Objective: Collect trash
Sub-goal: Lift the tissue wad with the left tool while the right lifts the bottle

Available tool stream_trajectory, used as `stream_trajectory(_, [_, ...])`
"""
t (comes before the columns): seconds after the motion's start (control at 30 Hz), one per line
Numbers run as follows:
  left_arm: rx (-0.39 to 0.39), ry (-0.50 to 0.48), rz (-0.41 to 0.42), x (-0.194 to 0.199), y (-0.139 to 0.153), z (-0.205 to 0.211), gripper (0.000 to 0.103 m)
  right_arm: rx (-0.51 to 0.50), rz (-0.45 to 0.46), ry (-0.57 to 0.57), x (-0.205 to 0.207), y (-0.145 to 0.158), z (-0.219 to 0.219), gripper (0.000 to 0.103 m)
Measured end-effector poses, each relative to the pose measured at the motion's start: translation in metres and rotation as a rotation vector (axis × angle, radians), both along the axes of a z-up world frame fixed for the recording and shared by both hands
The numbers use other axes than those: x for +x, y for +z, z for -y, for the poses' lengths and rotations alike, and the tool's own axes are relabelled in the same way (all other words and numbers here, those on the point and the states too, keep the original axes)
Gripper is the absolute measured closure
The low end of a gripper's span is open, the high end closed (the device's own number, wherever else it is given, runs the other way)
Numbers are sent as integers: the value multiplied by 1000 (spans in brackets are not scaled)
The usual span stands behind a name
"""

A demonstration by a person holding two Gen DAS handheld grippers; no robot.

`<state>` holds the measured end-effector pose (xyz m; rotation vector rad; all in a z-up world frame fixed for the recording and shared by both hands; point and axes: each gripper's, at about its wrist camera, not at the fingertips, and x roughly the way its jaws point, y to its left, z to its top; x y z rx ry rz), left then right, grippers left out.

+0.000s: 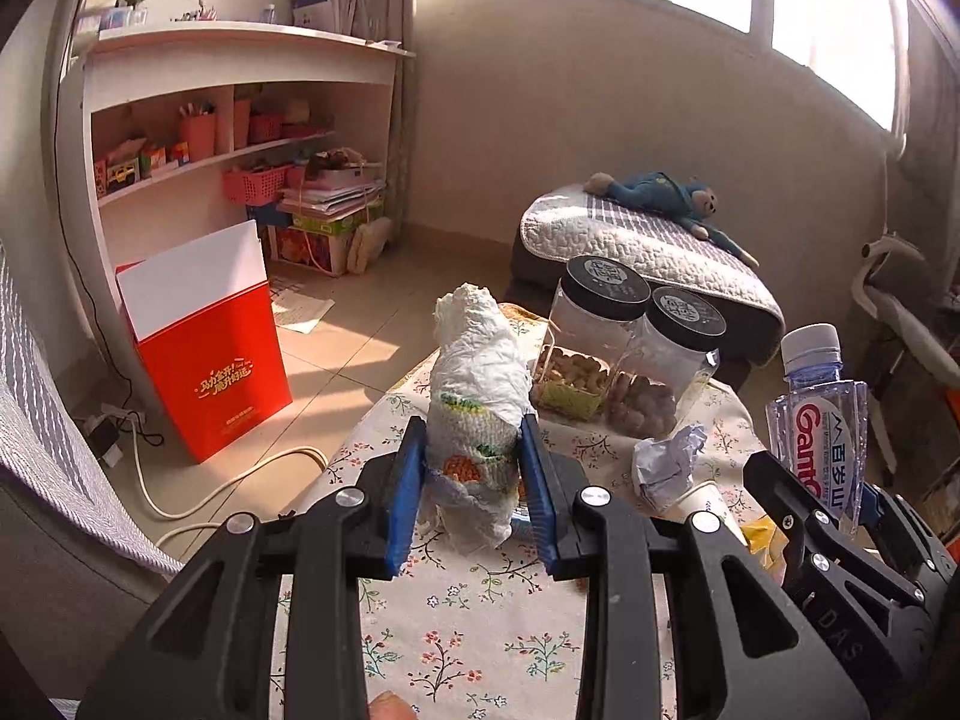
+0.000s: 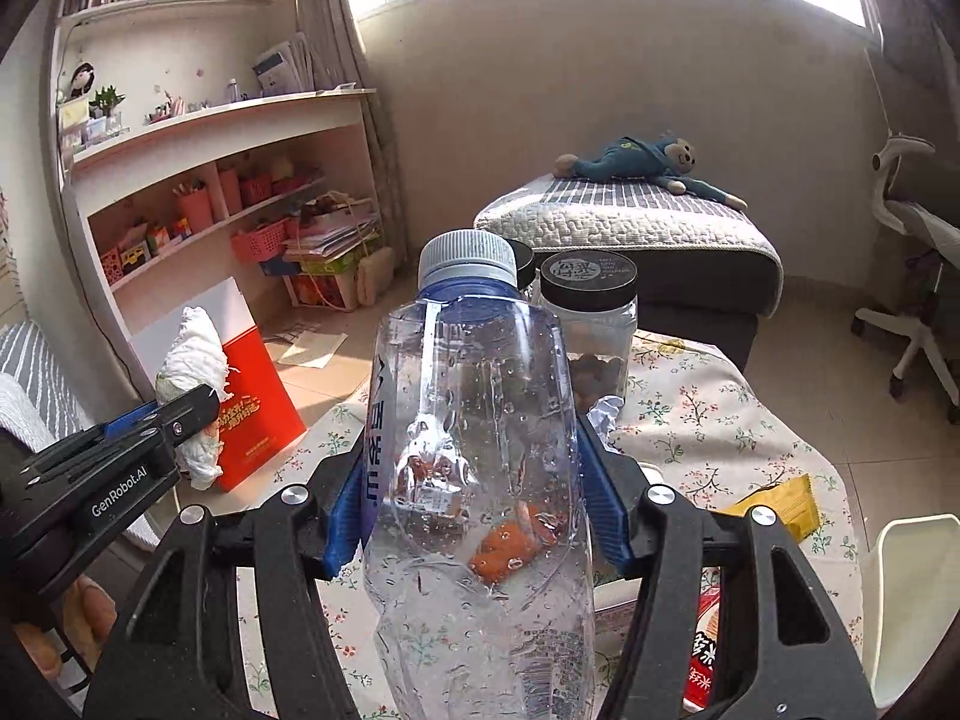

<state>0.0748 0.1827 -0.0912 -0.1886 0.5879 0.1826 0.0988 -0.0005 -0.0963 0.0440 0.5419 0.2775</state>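
You're gripping 1 rolled wad of paper [image 1: 477,414] in your L gripper [image 1: 474,480], jaws narrow, pads squeezing it. Your R gripper [image 2: 474,498] is clamping 1 clear water bottle [image 2: 474,450]. Over the floral table [image 1: 468,630]: 2 black-lidded jars [image 1: 600,336] at 1 o'clock, 1 crumpled paper [image 1: 666,462] at 2.

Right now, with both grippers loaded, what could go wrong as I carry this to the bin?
1. The left gripper pinches only the lower part of the rolled diaper; its top may flop or slip out.
2. The right gripper squeezes a thin plastic water bottle that looks already dented; it could buckle and pop free.
3. The two nut jars and the crumpled paper ball stand just ahead on the table; a low swing could knock them.
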Motion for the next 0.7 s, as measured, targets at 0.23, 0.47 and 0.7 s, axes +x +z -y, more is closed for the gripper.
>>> stream_trajectory(0.23, [82,-18,85,-9,14,34,71,-28,91,-57,-14,11,19,45])
stream_trajectory(0.47, [106,-38,131,-12,23,57,71,-45,163,-119,-21,22,40,45])
stream_trajectory(0.7, [107,-78,148,-12,26,81,71,-65,194,-181,-25,26,59,45])
